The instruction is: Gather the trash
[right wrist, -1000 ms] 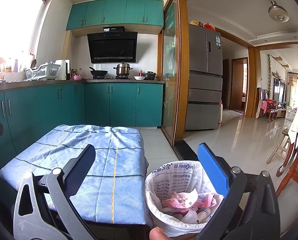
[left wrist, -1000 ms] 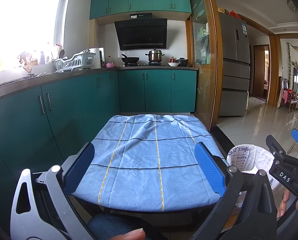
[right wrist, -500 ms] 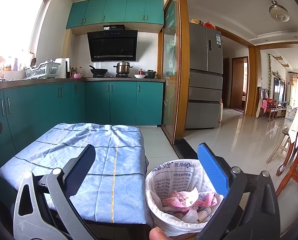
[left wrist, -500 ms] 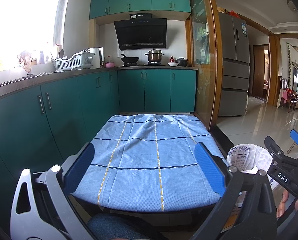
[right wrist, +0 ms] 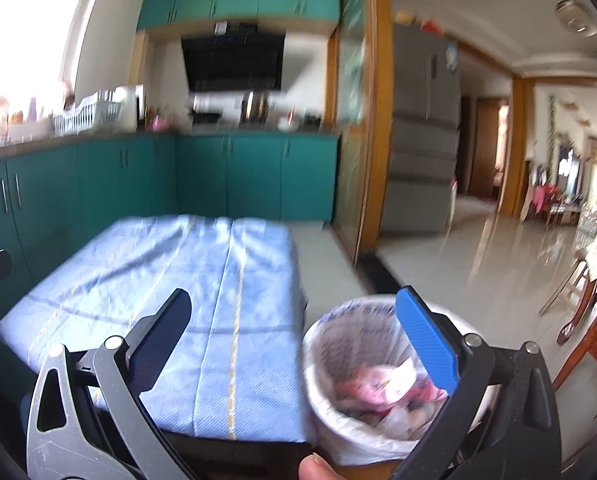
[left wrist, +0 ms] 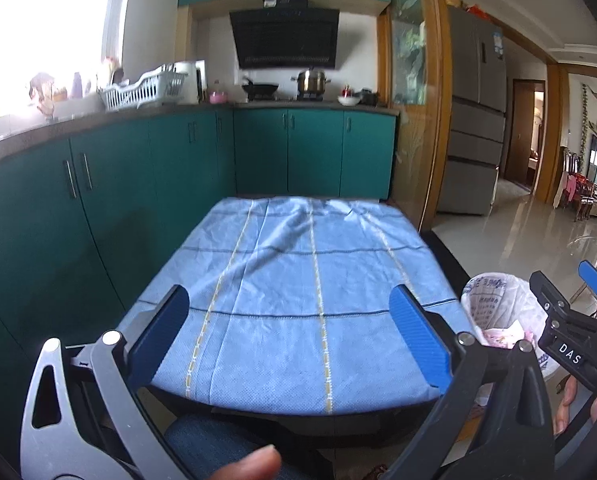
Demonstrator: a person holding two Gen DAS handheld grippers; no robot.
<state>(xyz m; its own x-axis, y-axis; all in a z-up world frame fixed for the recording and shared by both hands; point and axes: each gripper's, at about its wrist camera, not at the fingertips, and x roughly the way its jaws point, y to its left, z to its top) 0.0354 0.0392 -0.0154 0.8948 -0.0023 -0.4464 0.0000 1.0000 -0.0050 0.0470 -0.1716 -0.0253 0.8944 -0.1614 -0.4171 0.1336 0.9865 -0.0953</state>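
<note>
A small bin lined with a white printed bag (right wrist: 362, 384) stands on the floor at the right edge of the table; pink and white wrappers (right wrist: 378, 392) lie inside it. In the left wrist view the bin (left wrist: 494, 308) shows at the right, partly behind the right gripper's body. My left gripper (left wrist: 294, 340) is open over the near edge of the blue checked tablecloth (left wrist: 298, 288), holding nothing. My right gripper (right wrist: 298, 344) is open too, empty, straddling the table's right edge and the bin. No loose trash shows on the cloth.
Teal kitchen cabinets (left wrist: 98, 200) run along the left and far side, with a dish rack (left wrist: 142, 88) and pots on the counter. A glass sliding door (right wrist: 354, 120) and grey fridge (right wrist: 422, 140) stand to the right. Wooden chairs (right wrist: 590, 320) stand on the tiled floor at far right.
Both views have shifted and blurred slightly: the right gripper has tipped down and moved a little, so the bin sits more centrally. Both grippers stay open and empty.
</note>
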